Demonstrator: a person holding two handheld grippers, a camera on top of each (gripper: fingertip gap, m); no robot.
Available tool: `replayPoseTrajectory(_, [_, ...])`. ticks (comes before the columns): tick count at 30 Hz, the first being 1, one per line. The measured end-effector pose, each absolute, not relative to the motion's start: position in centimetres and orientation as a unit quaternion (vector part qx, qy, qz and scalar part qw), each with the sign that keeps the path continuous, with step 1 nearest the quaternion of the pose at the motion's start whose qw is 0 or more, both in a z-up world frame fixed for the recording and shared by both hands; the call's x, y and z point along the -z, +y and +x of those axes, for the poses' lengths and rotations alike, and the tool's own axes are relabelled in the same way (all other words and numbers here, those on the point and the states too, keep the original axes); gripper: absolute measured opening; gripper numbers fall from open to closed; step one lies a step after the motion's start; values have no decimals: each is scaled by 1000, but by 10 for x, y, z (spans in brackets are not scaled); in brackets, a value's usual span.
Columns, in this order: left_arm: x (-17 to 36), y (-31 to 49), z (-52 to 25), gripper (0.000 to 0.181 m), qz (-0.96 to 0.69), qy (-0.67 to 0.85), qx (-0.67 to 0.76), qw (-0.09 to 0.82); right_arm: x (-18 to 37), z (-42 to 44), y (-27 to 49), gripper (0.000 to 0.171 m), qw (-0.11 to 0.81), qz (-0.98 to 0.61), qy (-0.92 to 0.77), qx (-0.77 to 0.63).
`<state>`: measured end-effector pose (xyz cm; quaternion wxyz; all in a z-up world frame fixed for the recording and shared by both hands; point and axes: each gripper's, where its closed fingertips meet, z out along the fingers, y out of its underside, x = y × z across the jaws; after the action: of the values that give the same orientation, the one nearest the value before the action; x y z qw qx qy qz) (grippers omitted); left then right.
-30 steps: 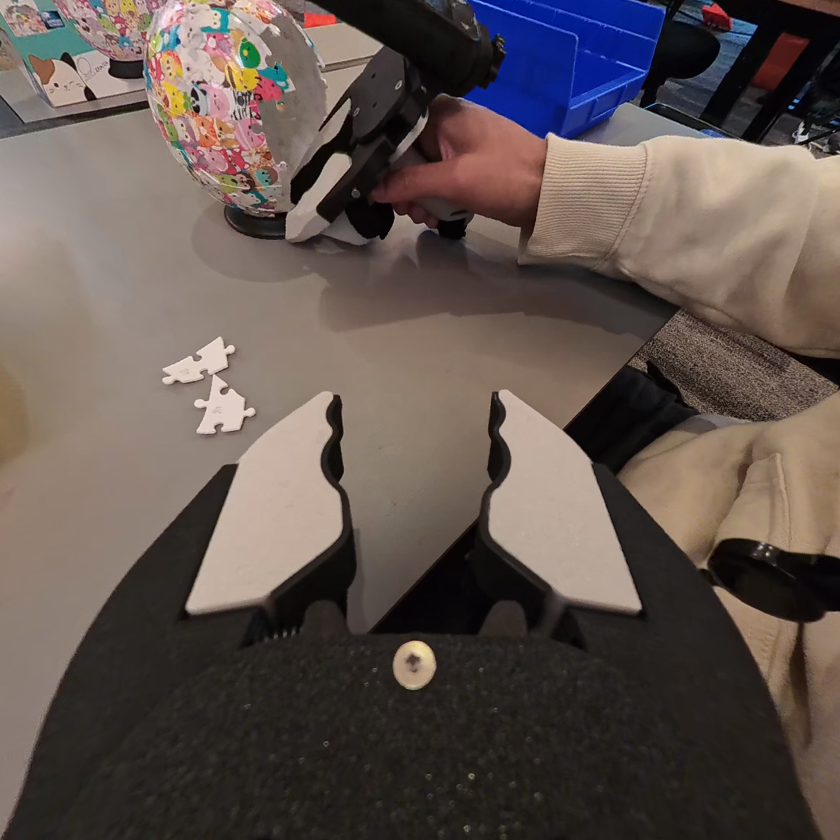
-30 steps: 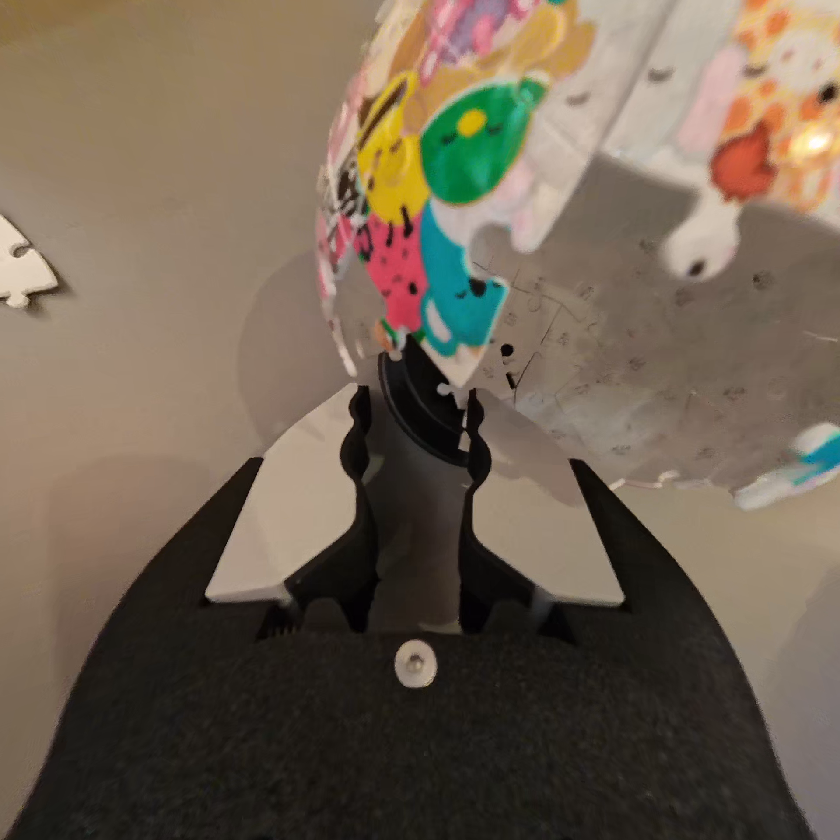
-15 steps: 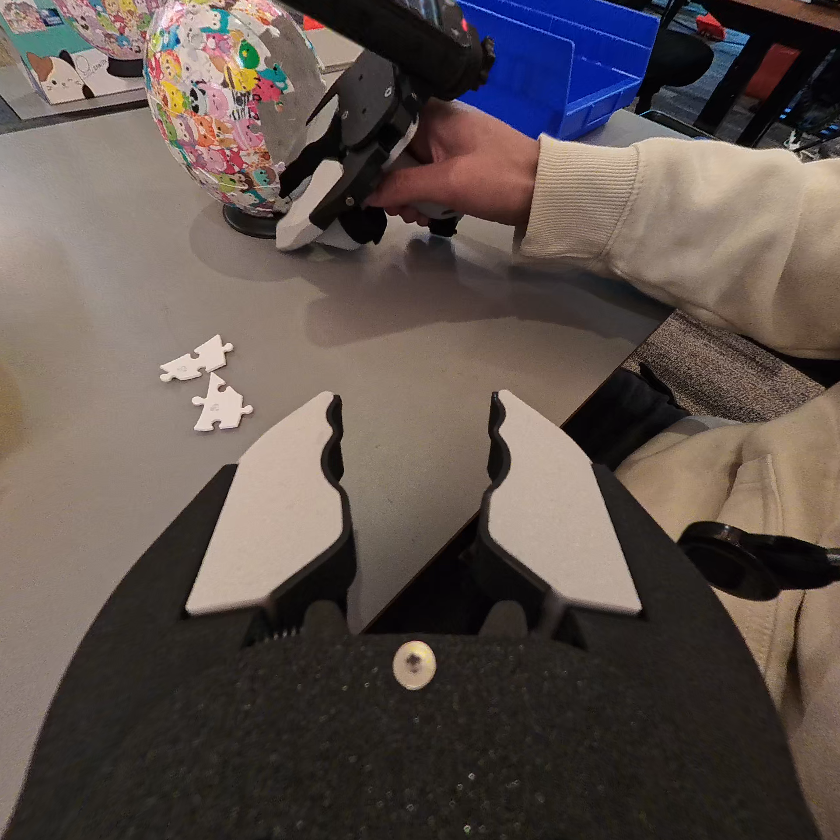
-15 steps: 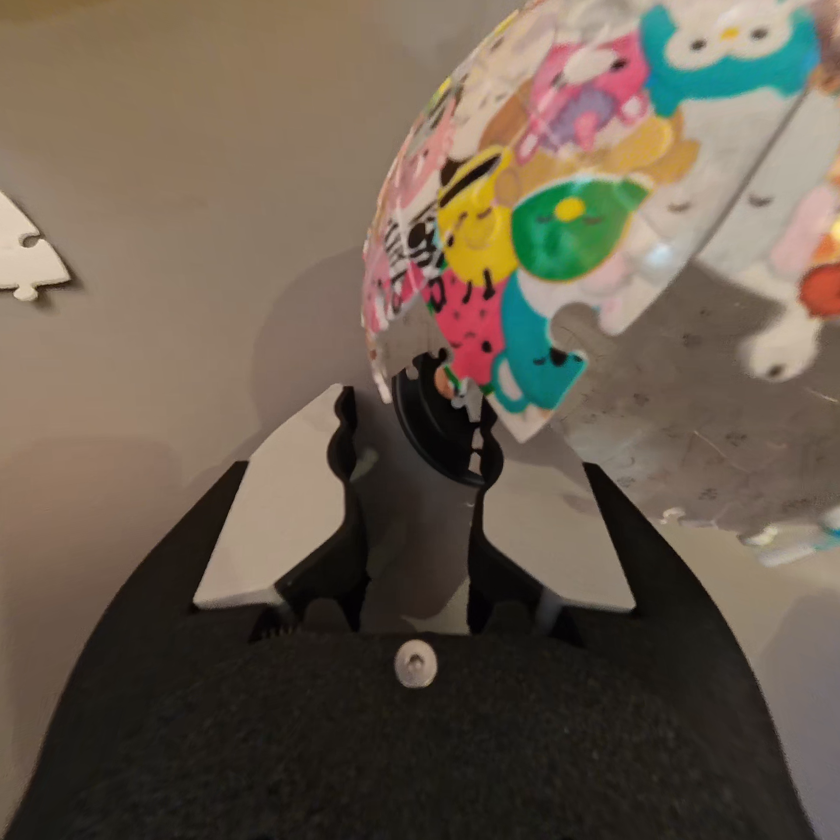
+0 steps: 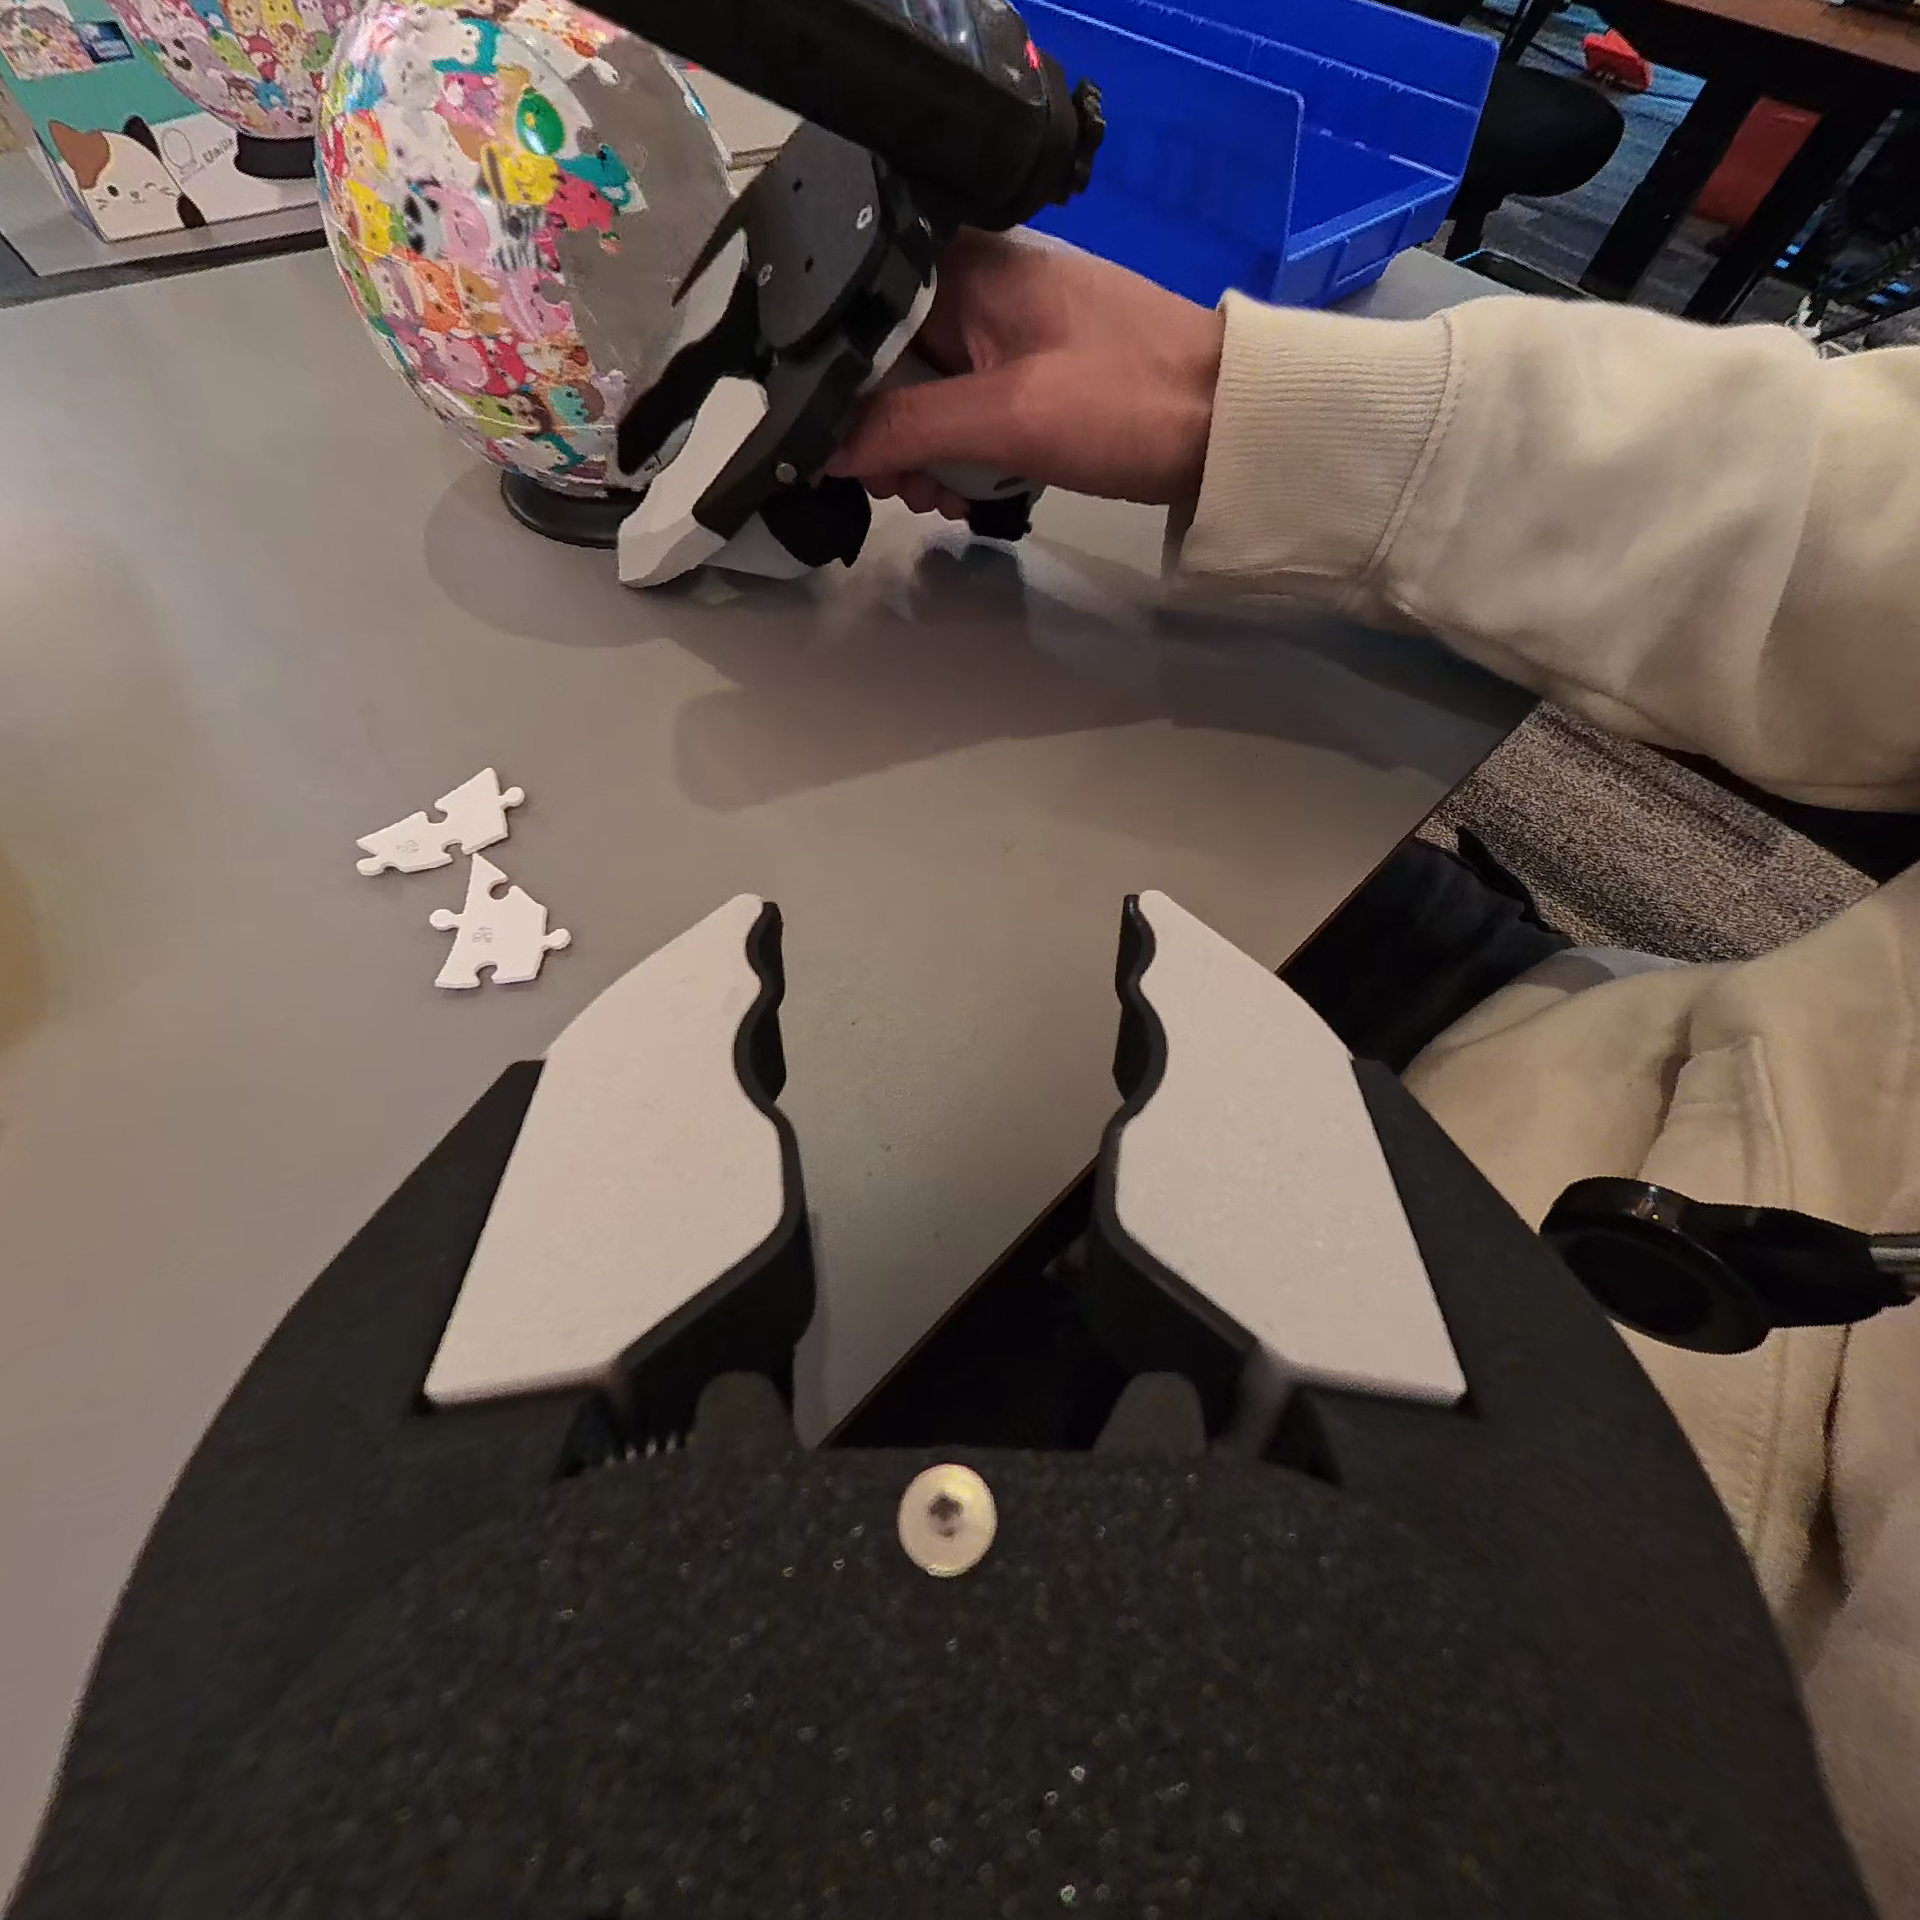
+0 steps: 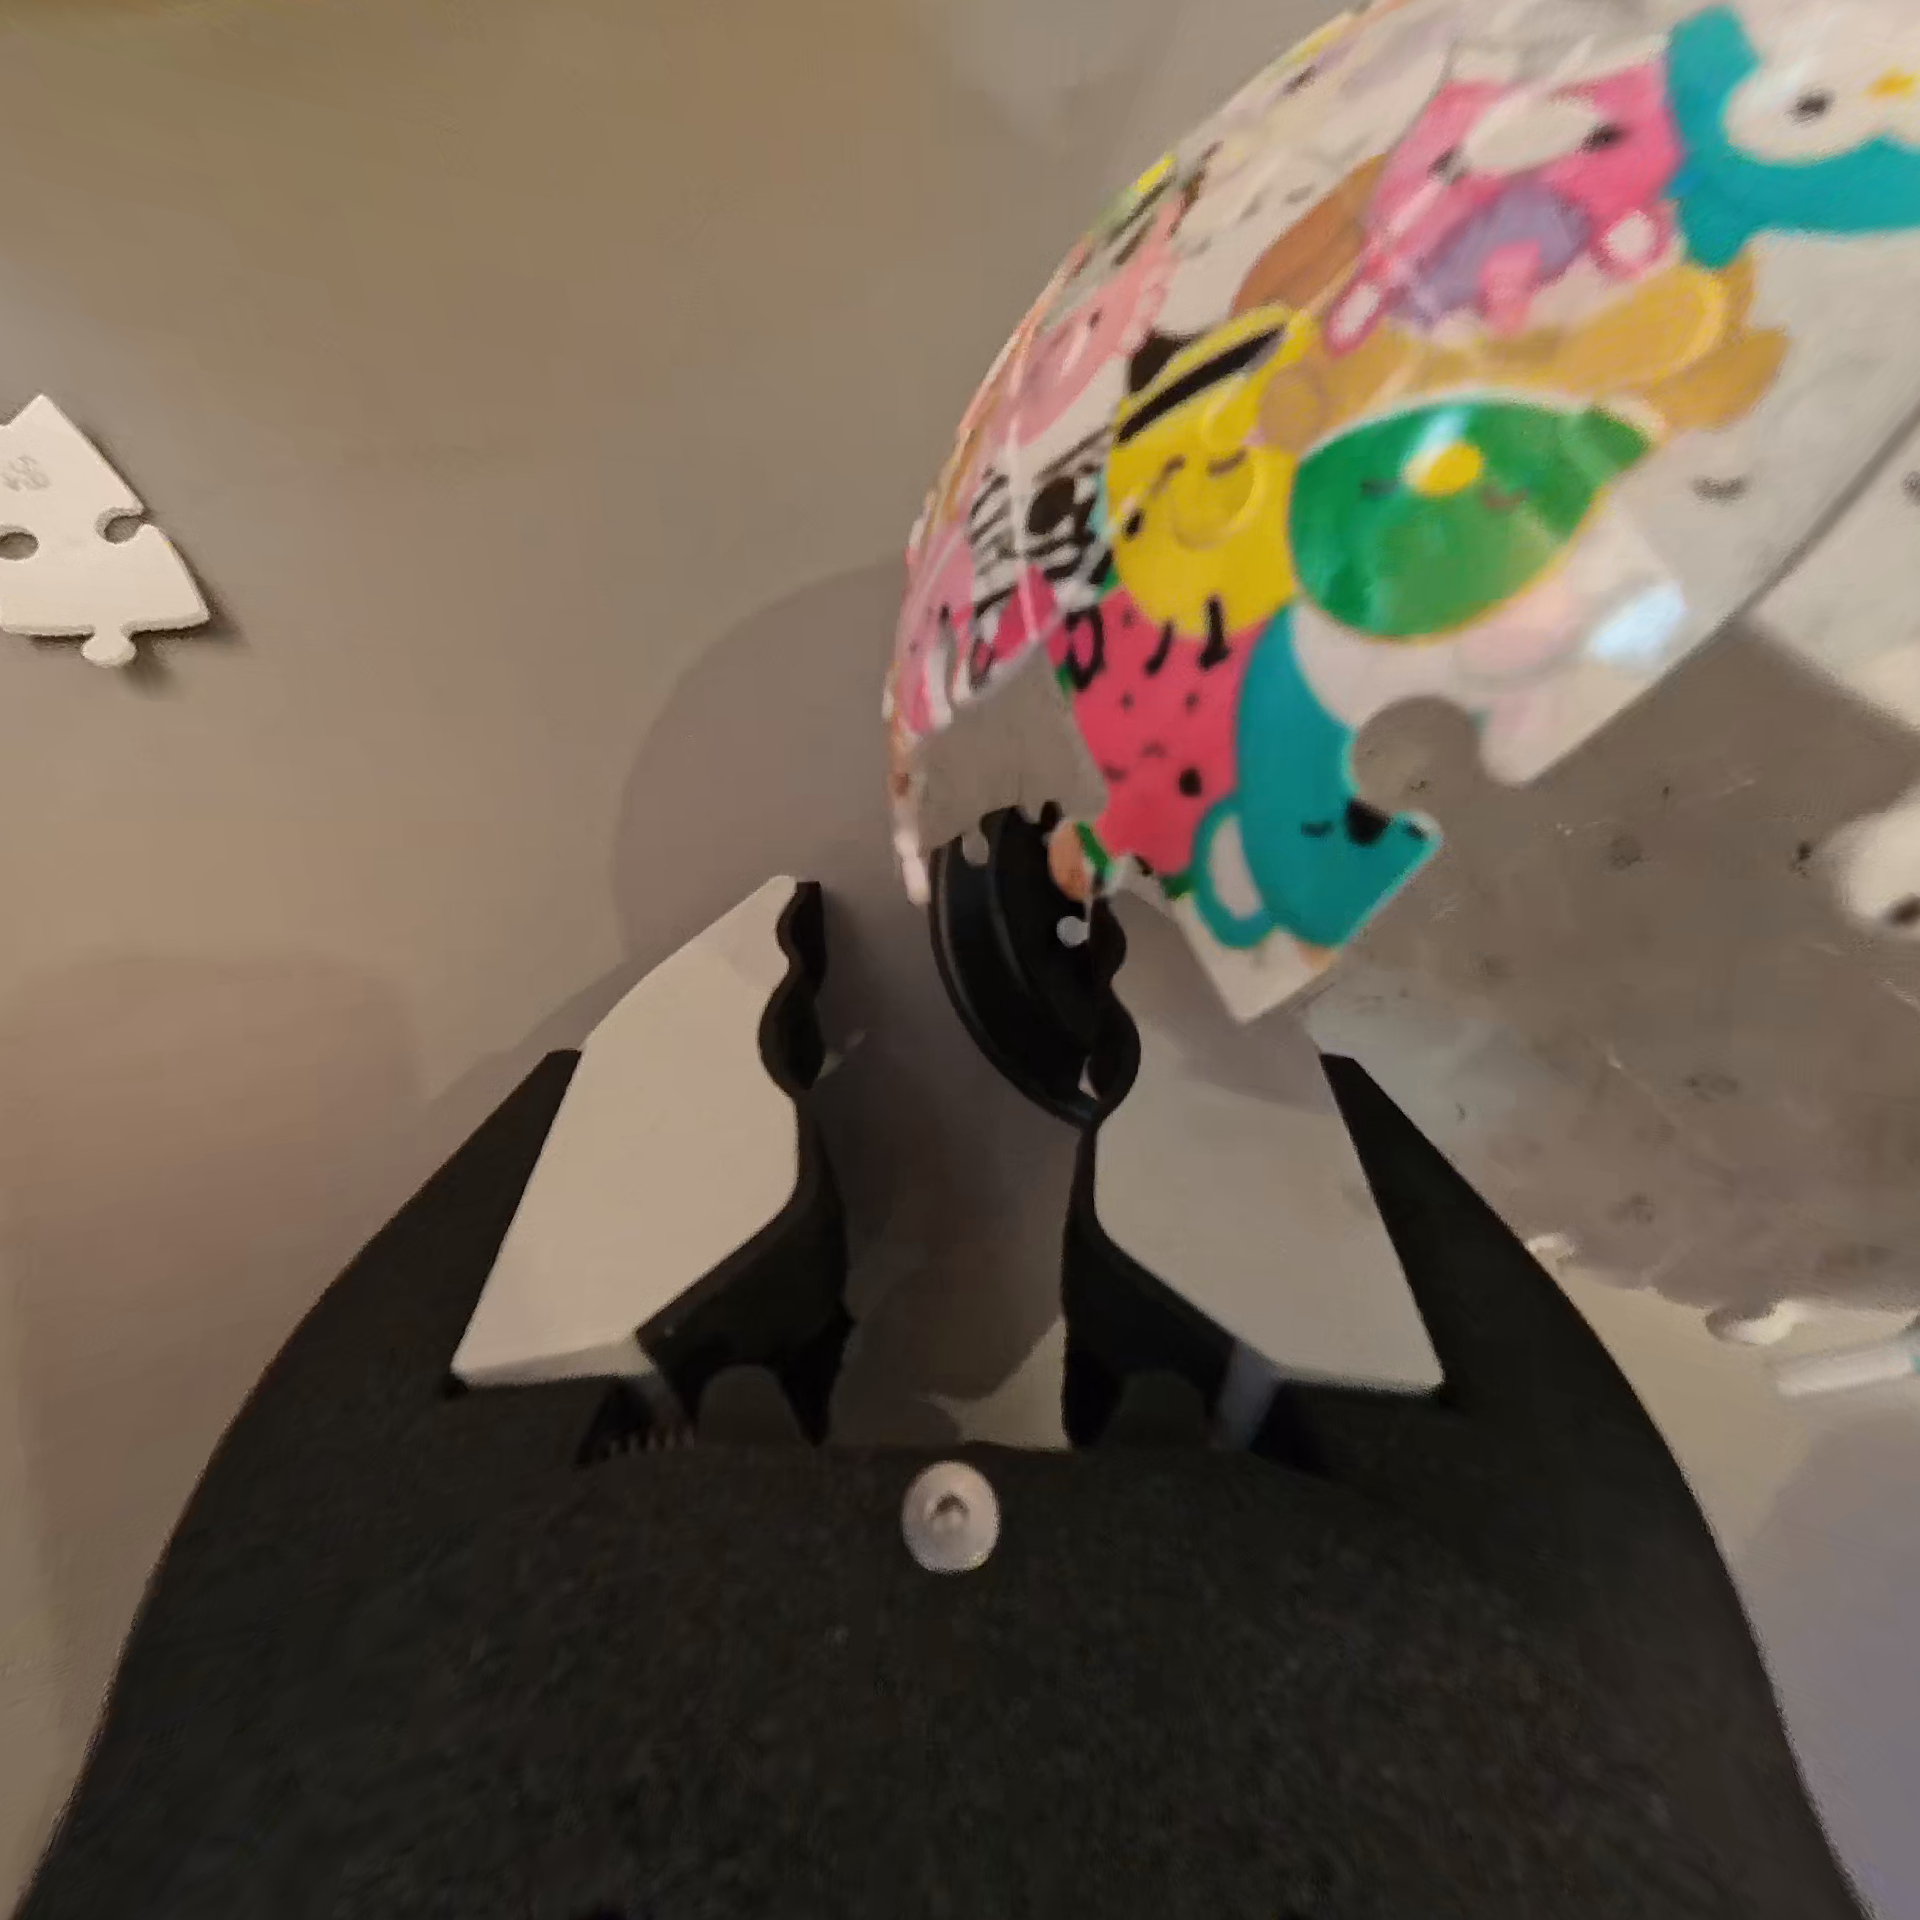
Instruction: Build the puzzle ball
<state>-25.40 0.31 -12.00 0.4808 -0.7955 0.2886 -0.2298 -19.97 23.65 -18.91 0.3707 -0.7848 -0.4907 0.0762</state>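
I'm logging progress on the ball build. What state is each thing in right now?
Puzzle ball: unfinished, grey gap on one side, sitting on a black stand.
Two loose pieces: white side up, flat on the table, touching each other, not yet fitted.
Left hand-held gripper: open, empty, over the table edge.
Right hand-held gripper: open, empty, low by the stand.
Blue bin: upright; contents hidden.

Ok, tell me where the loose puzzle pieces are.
Left wrist view: two white pieces lie on the grey table, left of the left tongs, nearer than the ball.
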Motion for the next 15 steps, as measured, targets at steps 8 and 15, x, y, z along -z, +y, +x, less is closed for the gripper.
replayPoseTrajectory(8, [120,3,-254,61,-795,287,231,481,188,-197,234,47,361,-785,-499,-67])
replayPoseTrajectory(15, [120,3,-255,61,-796,288,230,481,189,-199,234,45,351,-789,-503,-43])
